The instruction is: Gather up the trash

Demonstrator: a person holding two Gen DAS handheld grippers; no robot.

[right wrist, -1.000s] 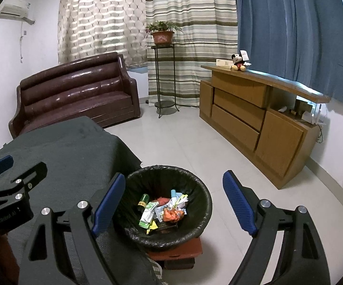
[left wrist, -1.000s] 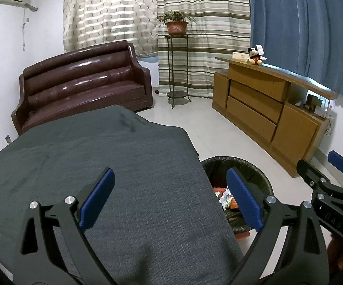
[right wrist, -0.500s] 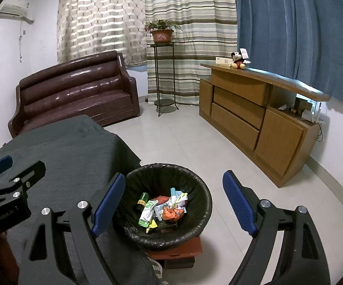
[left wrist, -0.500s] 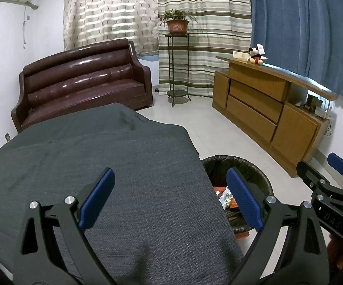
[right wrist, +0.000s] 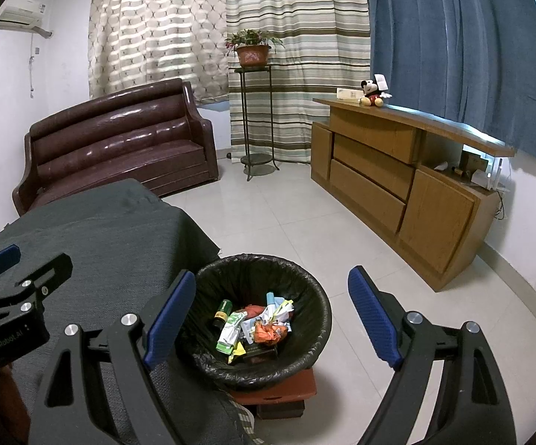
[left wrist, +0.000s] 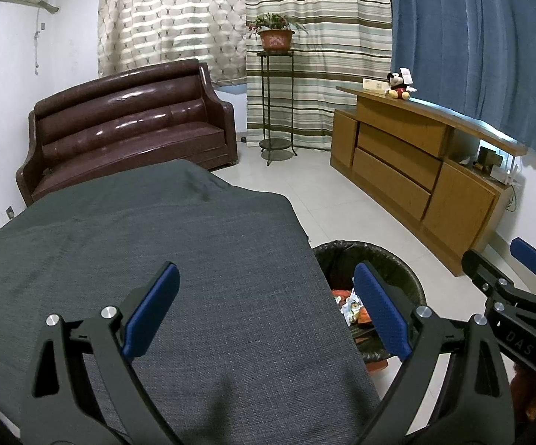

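A round bin with a black liner [right wrist: 316,296] stands on a red-brown block beside the table; it also shows in the left wrist view [left wrist: 408,278]. Inside lie several wrappers [right wrist: 268,328] and a small green bottle [right wrist: 222,311]. My right gripper [right wrist: 271,315] is open and empty, held above the bin. My left gripper [left wrist: 264,311] is open and empty, above the table covered in grey cloth [left wrist: 156,252], near its right edge. No loose trash shows on the cloth.
A brown leather sofa [left wrist: 127,126] stands behind the table. A plant stand [left wrist: 277,111] with a potted plant is by the curtains. A long wooden sideboard [right wrist: 397,174] with a plush toy [right wrist: 371,92] lines the right wall. White tiled floor [right wrist: 323,222] lies between.
Both views have shifted only slightly; the grippers stay open and empty, and the bin and its contents have not moved.
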